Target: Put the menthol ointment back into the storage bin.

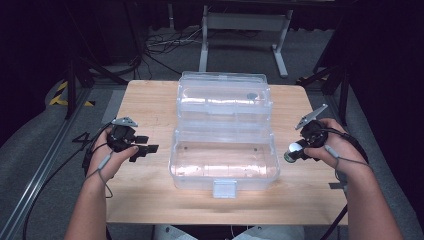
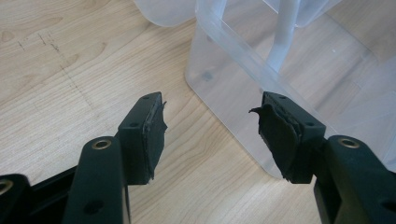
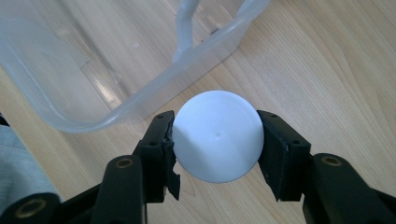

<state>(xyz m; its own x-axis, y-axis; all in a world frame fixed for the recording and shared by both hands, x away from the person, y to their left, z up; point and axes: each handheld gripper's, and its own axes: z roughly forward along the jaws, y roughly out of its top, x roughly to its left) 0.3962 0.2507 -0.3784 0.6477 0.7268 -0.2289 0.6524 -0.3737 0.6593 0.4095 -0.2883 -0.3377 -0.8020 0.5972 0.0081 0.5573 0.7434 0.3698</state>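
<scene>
A clear plastic box (image 1: 223, 159) stands open in the middle of the wooden table (image 1: 150, 100), its lid (image 1: 224, 95) folded back behind it. My right gripper (image 1: 294, 152) hovers just right of the box's front corner, shut on a white round object (image 3: 217, 135) (image 1: 293, 149). In the right gripper view the box rim (image 3: 140, 100) lies just beyond the white object. My left gripper (image 1: 145, 148) is left of the box, open, with nothing between its pads (image 2: 154, 135). The box's wall (image 2: 224, 88) sits close ahead of the left jaws.
The box has a latch tab (image 1: 224, 188) at its front edge. A small grey disc (image 1: 251, 95) shows in the lid. Bare wood (image 2: 56, 84) lies left of the box. A metal stand (image 1: 245, 22) and cables (image 1: 165, 42) are on the floor beyond the table.
</scene>
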